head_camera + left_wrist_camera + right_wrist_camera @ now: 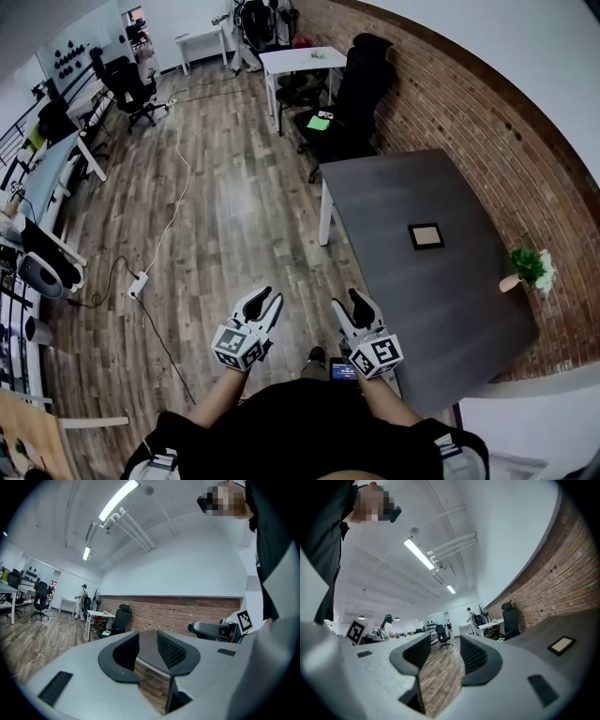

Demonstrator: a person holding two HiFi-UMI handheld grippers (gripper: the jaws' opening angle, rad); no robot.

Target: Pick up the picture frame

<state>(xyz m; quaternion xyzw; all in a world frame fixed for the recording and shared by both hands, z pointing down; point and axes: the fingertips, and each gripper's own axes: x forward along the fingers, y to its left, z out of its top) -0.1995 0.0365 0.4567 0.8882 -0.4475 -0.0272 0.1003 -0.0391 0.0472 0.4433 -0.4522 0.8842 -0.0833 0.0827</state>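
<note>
A small black picture frame (426,235) with a tan middle lies flat on the dark grey table (403,197), toward its right side; it also shows at the right of the right gripper view (561,644). My left gripper (265,301) and right gripper (353,303) hang over the wooden floor, short of the table's near left edge and well away from the frame. Both stand open with nothing between their jaws. In the left gripper view the jaws (147,649) point at the table's edge; in the right gripper view they (443,651) point across the room.
A small potted plant (528,268) stands at the table's right edge by the brick wall (487,112). A black office chair (352,112) with a green item sits beyond the table, next to a white table (300,61). A cable and power strip (139,282) lie on the floor at left.
</note>
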